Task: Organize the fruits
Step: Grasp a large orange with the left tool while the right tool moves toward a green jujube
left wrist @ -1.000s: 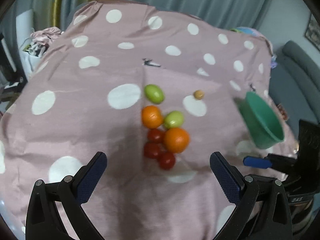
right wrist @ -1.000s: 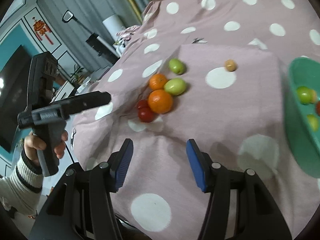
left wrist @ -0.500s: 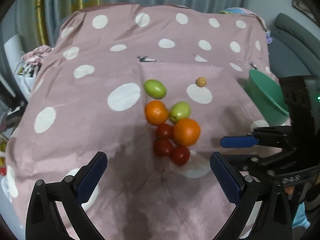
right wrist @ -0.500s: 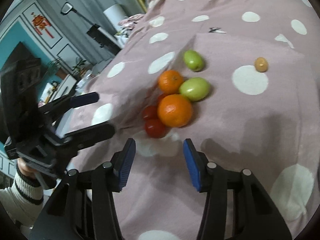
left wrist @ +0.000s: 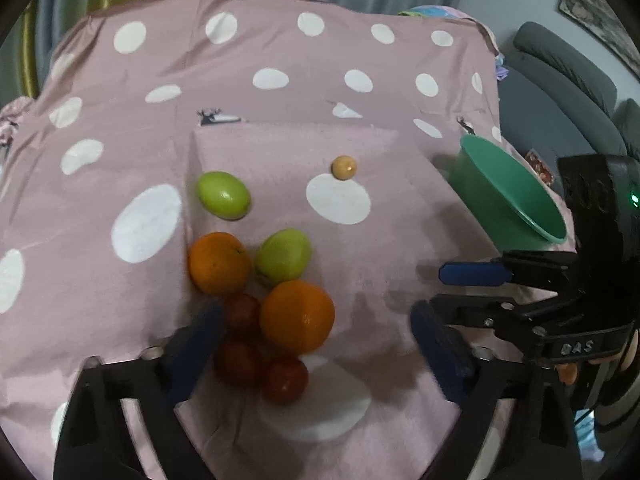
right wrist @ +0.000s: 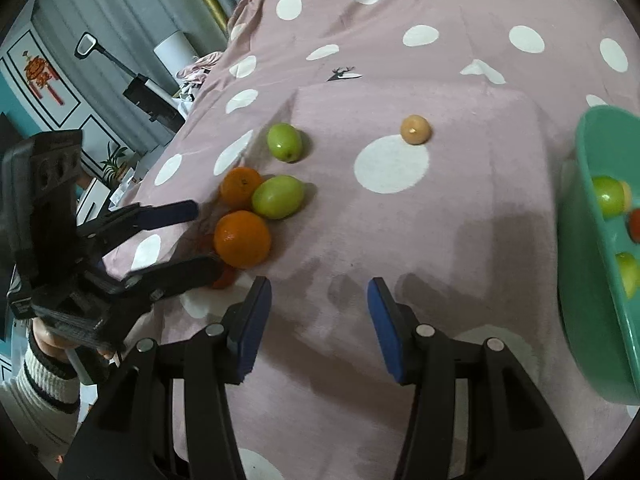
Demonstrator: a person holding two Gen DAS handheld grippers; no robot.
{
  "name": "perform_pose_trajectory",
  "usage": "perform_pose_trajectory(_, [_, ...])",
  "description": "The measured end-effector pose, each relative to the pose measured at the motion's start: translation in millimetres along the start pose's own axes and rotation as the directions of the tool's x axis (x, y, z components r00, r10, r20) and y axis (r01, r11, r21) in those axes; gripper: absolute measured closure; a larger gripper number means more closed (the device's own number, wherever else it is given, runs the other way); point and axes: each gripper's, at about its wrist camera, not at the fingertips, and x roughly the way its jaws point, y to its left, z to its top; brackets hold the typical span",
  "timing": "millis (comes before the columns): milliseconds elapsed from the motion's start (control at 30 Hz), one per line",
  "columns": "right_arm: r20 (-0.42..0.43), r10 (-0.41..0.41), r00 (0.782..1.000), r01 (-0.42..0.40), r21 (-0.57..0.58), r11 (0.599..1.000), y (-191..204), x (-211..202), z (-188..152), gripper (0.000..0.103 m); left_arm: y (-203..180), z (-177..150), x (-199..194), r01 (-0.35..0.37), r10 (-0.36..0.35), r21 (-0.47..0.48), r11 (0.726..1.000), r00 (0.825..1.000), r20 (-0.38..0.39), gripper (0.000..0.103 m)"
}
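Left wrist view: the left gripper [left wrist: 316,344], blurred and just narrowing yet still spread, straddles red tomatoes [left wrist: 280,378] and a round orange [left wrist: 297,317] mid-cloth; the right gripper [right wrist: 318,320] gapes empty; the green plastic bowl [right wrist: 592,320] at the cloth's right edge is cut off

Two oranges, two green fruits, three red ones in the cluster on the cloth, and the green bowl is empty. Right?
Not the bowl. The right wrist view shows the green bowl already holding fruit: a green fruit, part of a red one and another greenish piece. The rest stands: two oranges, two green fruits and three red ones on the cloth.
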Motion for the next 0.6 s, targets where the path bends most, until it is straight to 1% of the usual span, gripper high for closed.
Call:
perform_pose_trajectory(33, [0.002,0.003,1.0,-0.003,0.003,1.0,-1,0,-1,0.052,2,0,3,0.002,-0.002,-0.008,1.0,1.0,-0.01,0.023])
perform_pose_trajectory(133, [0.003,0.014,1.0,-0.014,0.005,1.0,0,1,-1,0.052,3,2,12,0.002,-0.002,-0.019,1.0,1.0,-0.028,0.025])
perform_pose_trajectory(200, [-0.001,0.02,1.0,-0.019,0.004,1.0,-1,3,-1,0.052,2,3,12,-0.004,0.004,-0.007,1.0,1.0,-0.023,0.027])
perform_pose_trajectory(233, [-0.003,0.021,1.0,-0.021,0.004,1.0,0,4,-1,0.052,1,3,12,-0.007,0.007,-0.003,1.0,1.0,-0.022,0.03])
perform_pose_trajectory(333, [-0.006,0.025,1.0,-0.025,0.008,1.0,-1,7,0,0.052,-1,4,14,-0.014,0.014,0.011,1.0,1.0,-0.028,0.046])
perform_pose_trajectory(433, [-0.007,0.024,1.0,-0.024,0.008,1.0,0,8,0,0.052,-4,3,17,-0.044,0.045,0.04,0.998,0.998,-0.032,0.047])
perform_pose_trajectory(533, [-0.008,0.019,1.0,-0.019,0.011,1.0,-1,7,-1,0.052,-6,1,18,-0.05,0.052,0.064,0.997,0.998,-0.037,0.047])
perform_pose_trajectory(600, [-0.008,0.016,1.0,-0.016,0.012,1.0,-1,7,-1,0.052,-6,-1,20,-0.053,0.058,0.076,0.996,0.997,-0.053,0.047])
